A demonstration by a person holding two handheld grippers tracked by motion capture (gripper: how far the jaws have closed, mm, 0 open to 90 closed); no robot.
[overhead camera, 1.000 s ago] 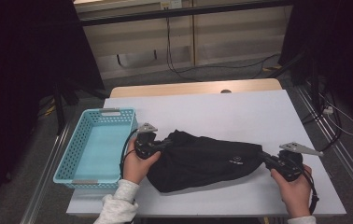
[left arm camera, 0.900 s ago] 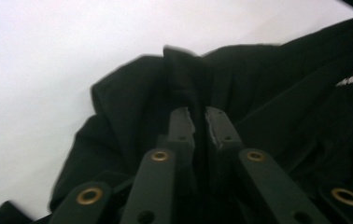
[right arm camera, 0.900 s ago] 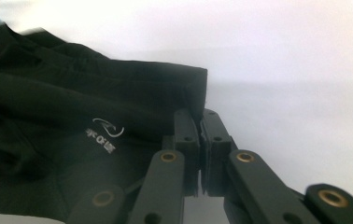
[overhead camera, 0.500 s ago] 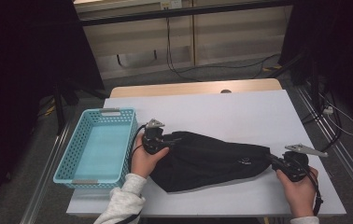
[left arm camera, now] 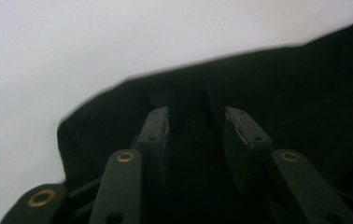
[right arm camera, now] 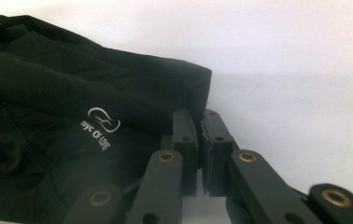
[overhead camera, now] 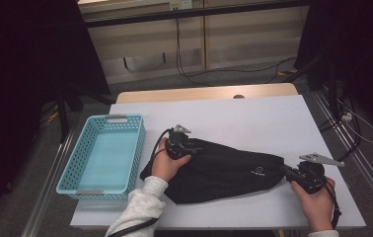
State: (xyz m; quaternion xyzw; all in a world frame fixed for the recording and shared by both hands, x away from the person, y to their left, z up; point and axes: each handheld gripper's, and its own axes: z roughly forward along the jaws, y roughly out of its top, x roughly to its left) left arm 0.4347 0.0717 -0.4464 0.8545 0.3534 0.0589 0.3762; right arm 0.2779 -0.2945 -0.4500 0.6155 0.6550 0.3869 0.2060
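I see the white bench (overhead camera: 253, 118) first: its whole far half is bare, as is the strip along the right edge, so there is open room there. The near edge is close under both of my hands.

Across the near middle lies the black jacket (overhead camera: 224, 168), spread flat from left to right, with a small white logo (right arm camera: 101, 122) near its right end. It sits well inside the bench edges.

Just left of it, close but apart, stands the blue basket (overhead camera: 103, 155), nothing in it; its right wall is the nearest thing in the way on that side, and it reaches almost to the left edge.

My left claw (overhead camera: 187, 146) rests on the jacket's upper left part. In the left gripper view (left arm camera: 197, 122) its jaws stand apart with dark cloth between them, not pinched.

My right claw (overhead camera: 287, 172) is at the jacket's right tip, jaws nearly together, clamped on the cloth edge (right arm camera: 200, 122).
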